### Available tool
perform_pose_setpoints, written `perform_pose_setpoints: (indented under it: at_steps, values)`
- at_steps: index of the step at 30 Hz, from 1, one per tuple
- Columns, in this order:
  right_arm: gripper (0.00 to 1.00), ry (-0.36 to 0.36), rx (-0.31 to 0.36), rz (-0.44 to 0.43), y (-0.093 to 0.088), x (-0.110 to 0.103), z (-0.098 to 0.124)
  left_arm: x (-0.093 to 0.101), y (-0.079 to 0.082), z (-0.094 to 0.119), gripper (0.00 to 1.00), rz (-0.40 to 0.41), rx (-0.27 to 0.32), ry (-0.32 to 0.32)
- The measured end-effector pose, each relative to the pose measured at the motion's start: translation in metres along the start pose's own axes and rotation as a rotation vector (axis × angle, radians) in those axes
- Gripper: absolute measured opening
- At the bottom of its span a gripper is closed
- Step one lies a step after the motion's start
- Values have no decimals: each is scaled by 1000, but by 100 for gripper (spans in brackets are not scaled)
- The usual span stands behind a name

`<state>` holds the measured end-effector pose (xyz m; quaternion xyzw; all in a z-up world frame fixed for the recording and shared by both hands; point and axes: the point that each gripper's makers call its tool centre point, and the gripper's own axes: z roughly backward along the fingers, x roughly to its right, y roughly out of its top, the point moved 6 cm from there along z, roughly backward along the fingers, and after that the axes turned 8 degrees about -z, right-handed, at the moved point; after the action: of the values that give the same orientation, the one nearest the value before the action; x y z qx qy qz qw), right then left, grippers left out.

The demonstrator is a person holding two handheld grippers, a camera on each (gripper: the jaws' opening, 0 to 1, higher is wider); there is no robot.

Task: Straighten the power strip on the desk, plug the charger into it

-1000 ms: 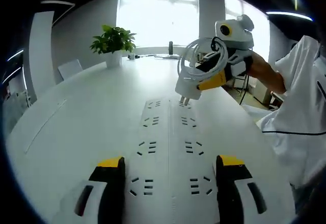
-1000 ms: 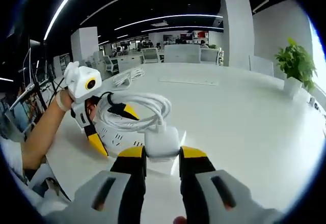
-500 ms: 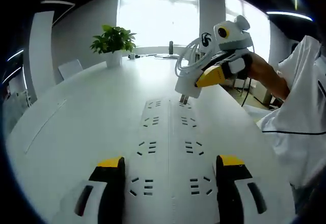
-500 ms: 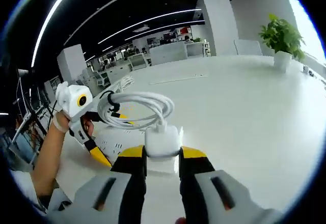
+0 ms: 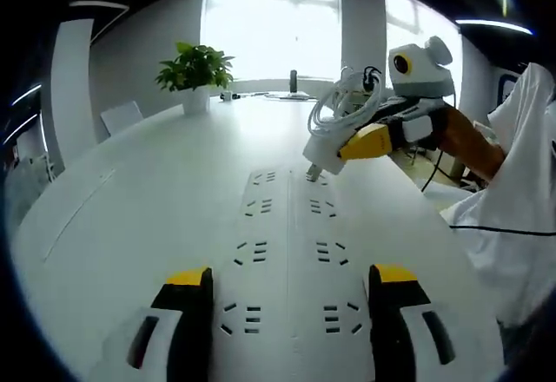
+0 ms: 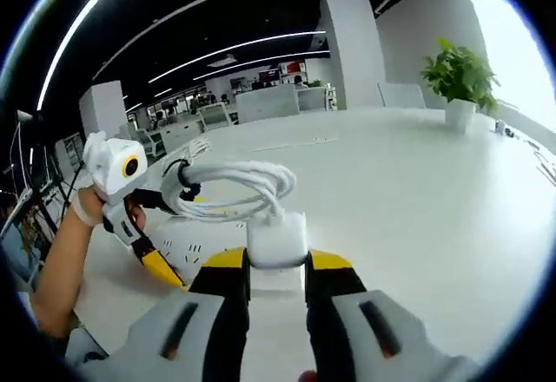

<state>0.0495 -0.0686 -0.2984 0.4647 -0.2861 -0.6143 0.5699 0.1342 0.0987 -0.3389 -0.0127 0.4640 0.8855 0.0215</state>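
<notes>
From the left gripper view, the near end of the power strip (image 5: 289,252) runs off the bottom edge between the jaws. The charger's (image 5: 325,153) prongs are too small to tell whether they touch a socket. In the right gripper view, the charger (image 6: 276,241) covers most of the strip, and the far desks (image 6: 261,104) are a blur.
</notes>
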Motion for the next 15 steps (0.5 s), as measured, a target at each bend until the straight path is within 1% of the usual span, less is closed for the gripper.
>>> perform_pose_setpoints:
  at_steps: [4,7,15]
  values:
    - [23,8,-64,-5,-13,3,0,0,0,-1,74,6,-1,10]
    - [23,15,-73,-5,-9,4,-2,-1,1,-1,74,9,-2,14]
    - [24,39,-104,54,-4,2,-6,-2,1,-2,74,17,9,8]
